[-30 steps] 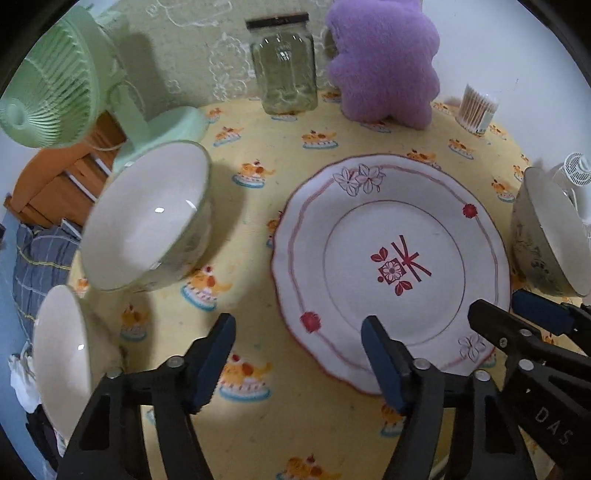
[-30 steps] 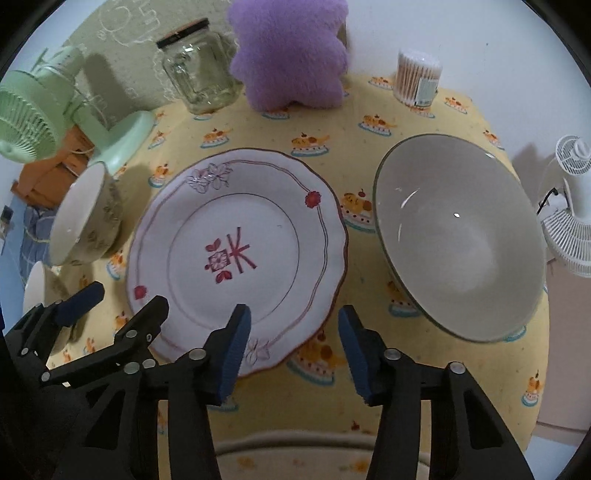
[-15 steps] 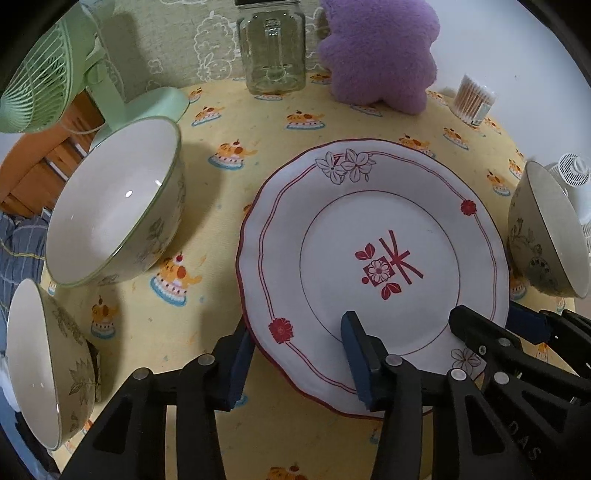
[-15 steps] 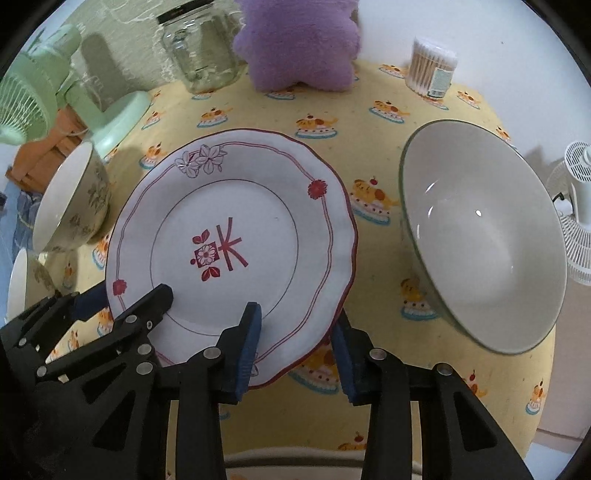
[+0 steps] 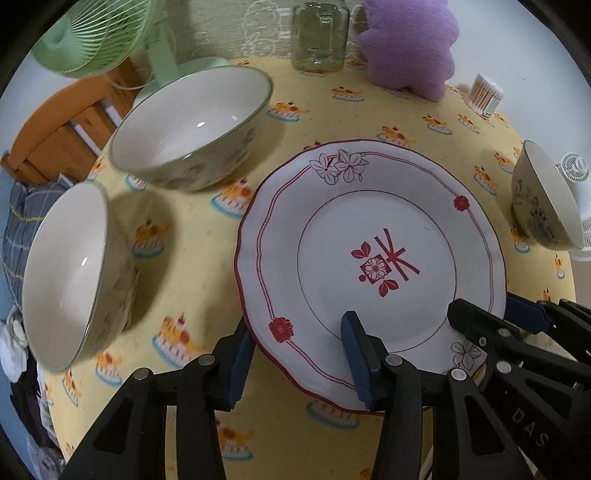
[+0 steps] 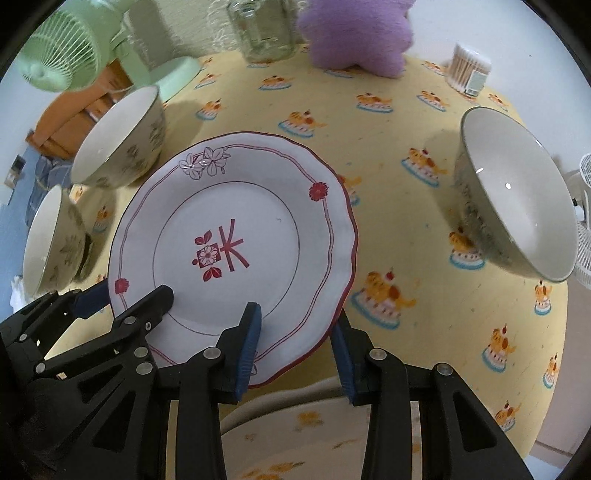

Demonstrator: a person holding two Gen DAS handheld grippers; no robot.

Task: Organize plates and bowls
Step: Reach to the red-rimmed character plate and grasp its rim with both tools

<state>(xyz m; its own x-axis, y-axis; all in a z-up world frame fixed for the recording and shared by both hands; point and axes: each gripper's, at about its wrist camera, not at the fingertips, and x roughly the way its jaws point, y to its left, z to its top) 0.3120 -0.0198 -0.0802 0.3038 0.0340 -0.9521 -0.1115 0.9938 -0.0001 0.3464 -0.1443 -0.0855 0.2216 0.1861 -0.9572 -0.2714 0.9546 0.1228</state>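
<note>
Closing both tools onto the near rim of the white red-trimmed scalloped plate [image 5: 373, 236], I now have the left tool [image 5: 295, 360] and right tool [image 6: 295, 347] half shut astride it, apparently clamped, ready for lifting.

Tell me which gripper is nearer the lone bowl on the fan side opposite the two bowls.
Right. The right gripper straddles the plate's rim on the side facing that bowl; the left gripper straddles the rim on the far side, by the other two bowls.

Glass jar [image 5: 320, 35]: top cut off by frame edge. Green fan [image 5: 90, 35]: head partly cropped. Plate [image 5: 373, 258]: near rim hidden behind gripper fingers [image 5: 356, 356]. White fan [image 6: 583, 221]: mostly out of frame.
</note>
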